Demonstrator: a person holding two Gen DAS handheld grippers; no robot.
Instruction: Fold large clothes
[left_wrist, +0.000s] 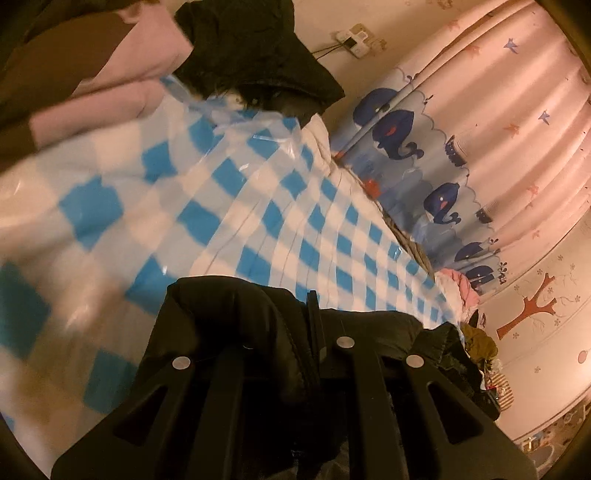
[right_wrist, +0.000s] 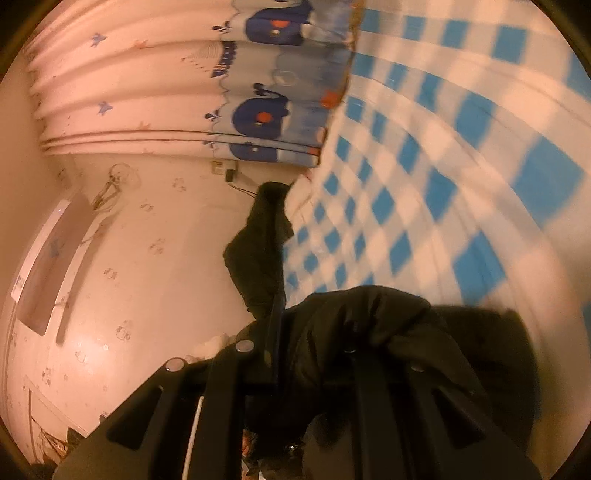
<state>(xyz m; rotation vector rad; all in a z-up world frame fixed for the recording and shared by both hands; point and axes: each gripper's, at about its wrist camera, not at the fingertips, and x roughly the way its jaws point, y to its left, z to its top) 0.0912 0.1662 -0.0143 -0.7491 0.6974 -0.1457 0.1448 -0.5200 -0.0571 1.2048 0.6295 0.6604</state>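
A large black padded garment (left_wrist: 236, 314) is bunched over my left gripper (left_wrist: 295, 325), whose jaws stand close together with the cloth pinched between them. It hangs just above a blue and white checked sheet (left_wrist: 258, 206) on a bed. In the right wrist view the same black garment (right_wrist: 369, 325) drapes over my right gripper (right_wrist: 295, 332), which is shut on it. A part of the black garment (right_wrist: 258, 254) hangs further out by the bed's edge. The fingertips of both grippers are hidden by the cloth.
A pile of pink and brown clothes (left_wrist: 110, 66) and another black garment (left_wrist: 251, 48) lie at the bed's far end. A whale-print curtain (left_wrist: 461, 140) runs beside the bed. More clothes (left_wrist: 476, 339) sit at the right. A wall-mounted air conditioner (right_wrist: 48, 266) is on the wall.
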